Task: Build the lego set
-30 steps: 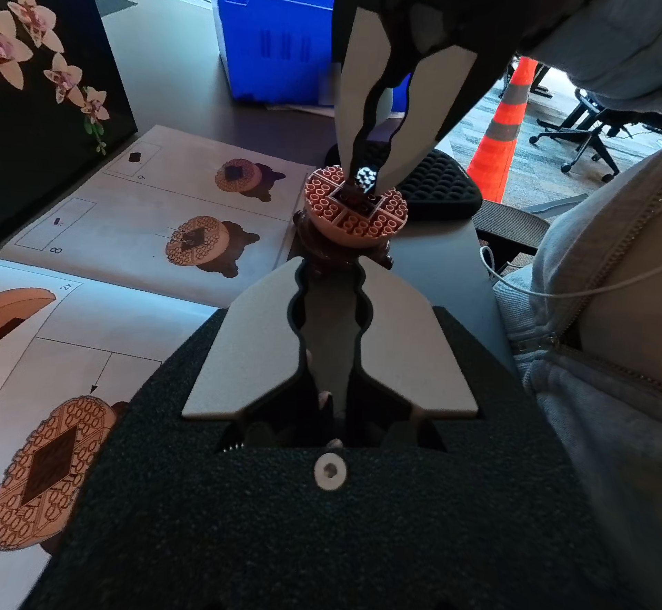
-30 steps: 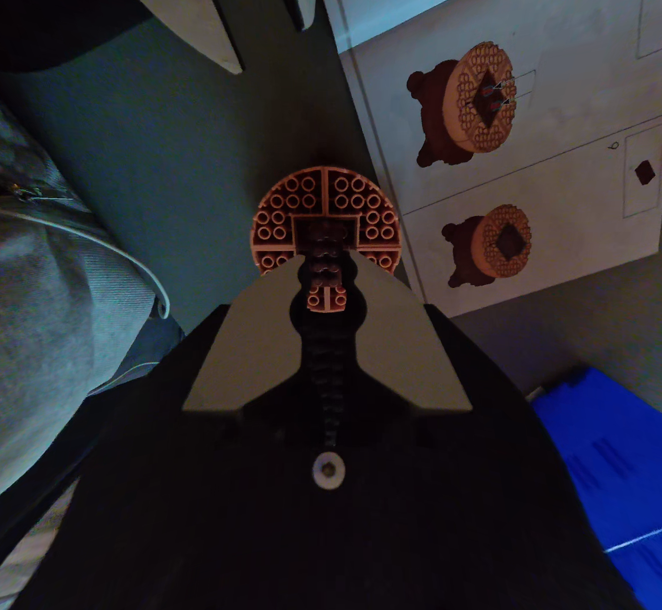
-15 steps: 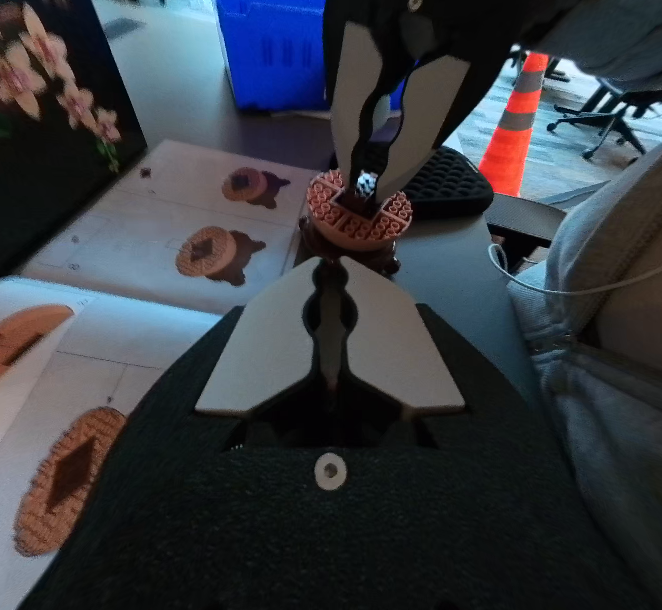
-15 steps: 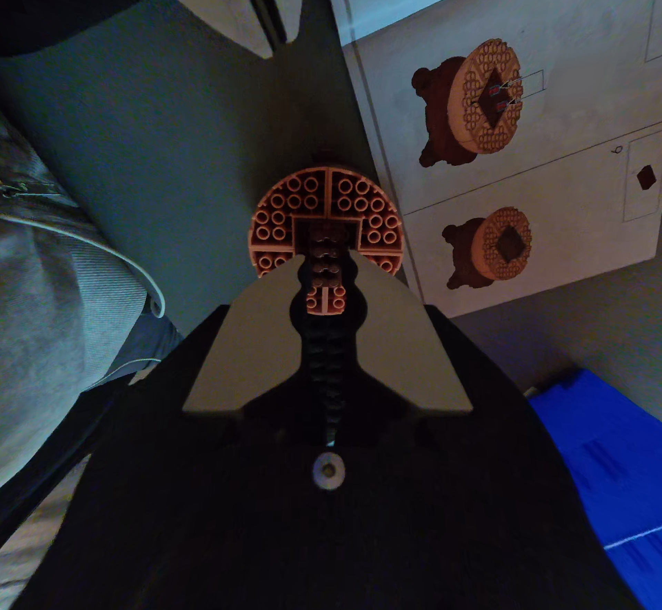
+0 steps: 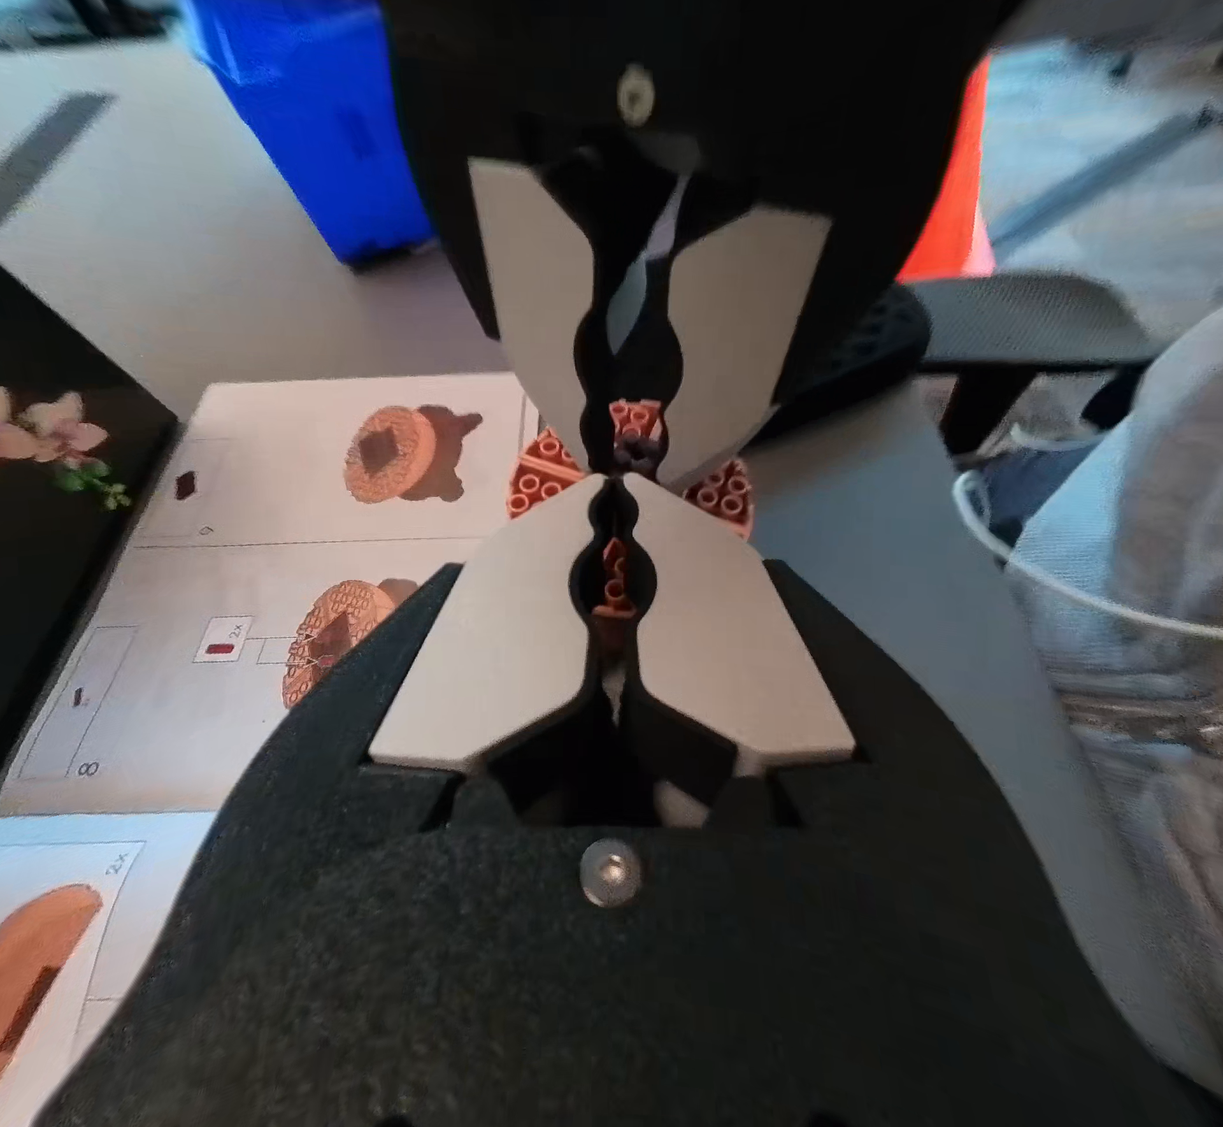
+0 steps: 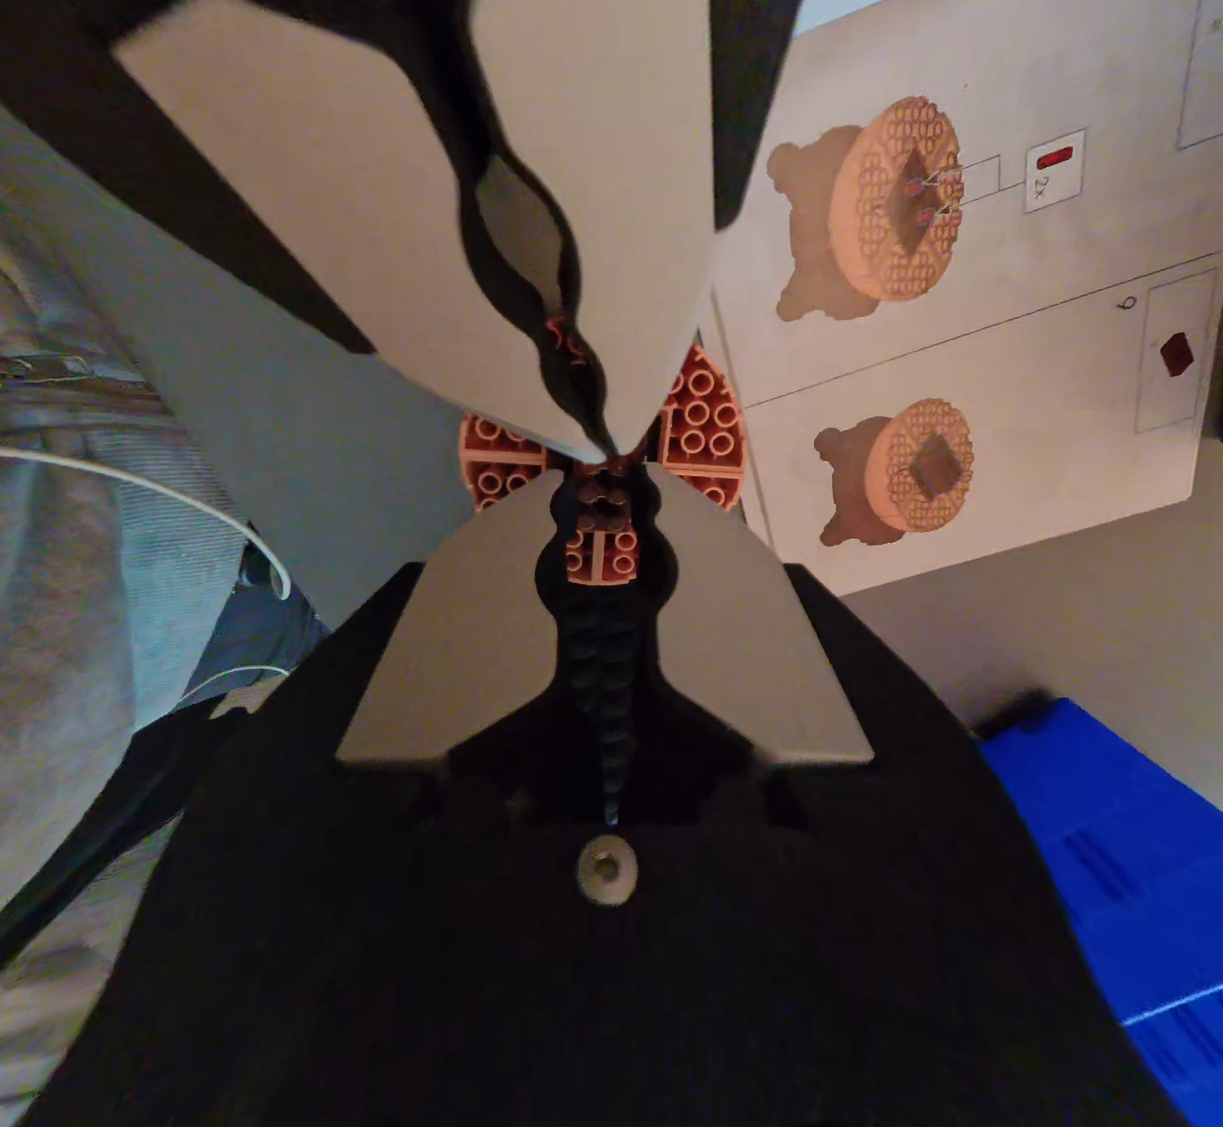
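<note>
A round salmon studded disc [image 5: 539, 486] sits on the grey table beside an open instruction booklet [image 5: 265, 532]. It also shows in the right wrist view [image 6: 701, 427]. My right gripper [image 6: 602, 478] comes down from above and is shut on a small dark brown brick [image 6: 599, 509] at the disc's middle recess. My left gripper [image 5: 615, 481] is shut with nothing between its pads. Its joined tips rest at the disc's centre, right against the right fingertips [image 5: 688, 433] and the dark brick [image 5: 636, 450]. In the right wrist view the left gripper [image 6: 599, 450] comes to a closed point.
A blue bin [image 5: 311, 102] stands at the back, and a black box with printed flowers [image 5: 53, 466] at the left. An orange cone [image 5: 953, 201] and a black chair [image 5: 873, 340] lie beyond the table edge. A person's grey clothing [image 5: 1125, 499] is close on the right. Less than 4 cm separates the two grippers' tips.
My left gripper was open around the brown base under the disc. It drew back, shut on air, then moved forward so its tips meet the right gripper's. The right grasp is unchanged.
</note>
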